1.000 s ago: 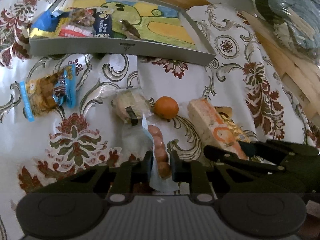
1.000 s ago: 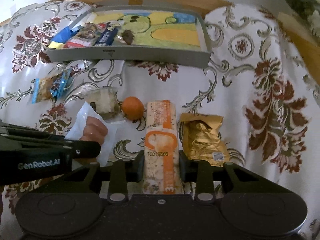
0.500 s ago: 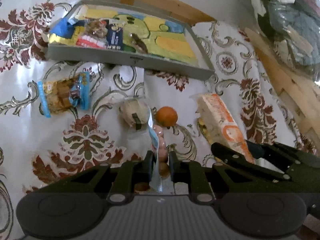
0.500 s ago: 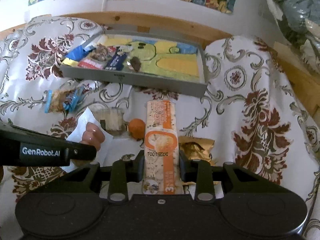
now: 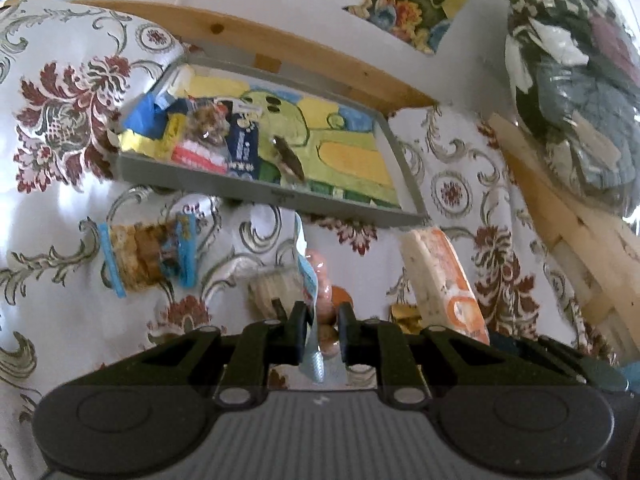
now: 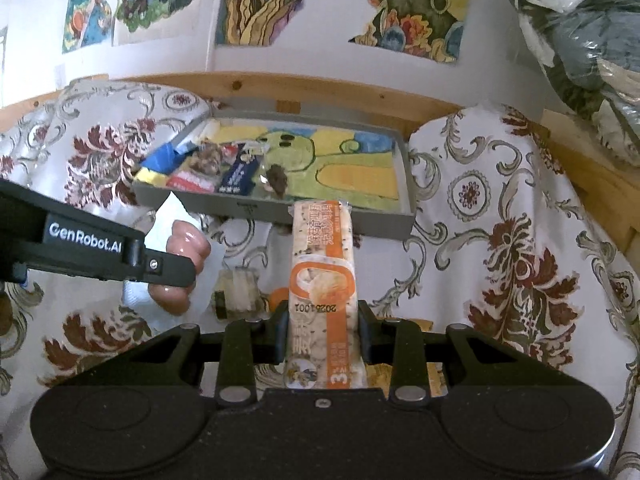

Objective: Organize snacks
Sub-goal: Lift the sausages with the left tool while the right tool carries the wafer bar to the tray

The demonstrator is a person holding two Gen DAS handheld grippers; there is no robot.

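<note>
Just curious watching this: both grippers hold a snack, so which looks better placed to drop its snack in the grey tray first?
Probably the right gripper: its orange cracker pack already overlaps the tray front wall.

The left gripper (image 5: 323, 330) sits low in the centre of its frame, jaws nearly closed, pinching a sausage pack (image 5: 320, 280). The right gripper (image 6: 323, 330), also low centre, clamps a cracker pack (image 6: 323, 276) between wider-set jaws.
</note>
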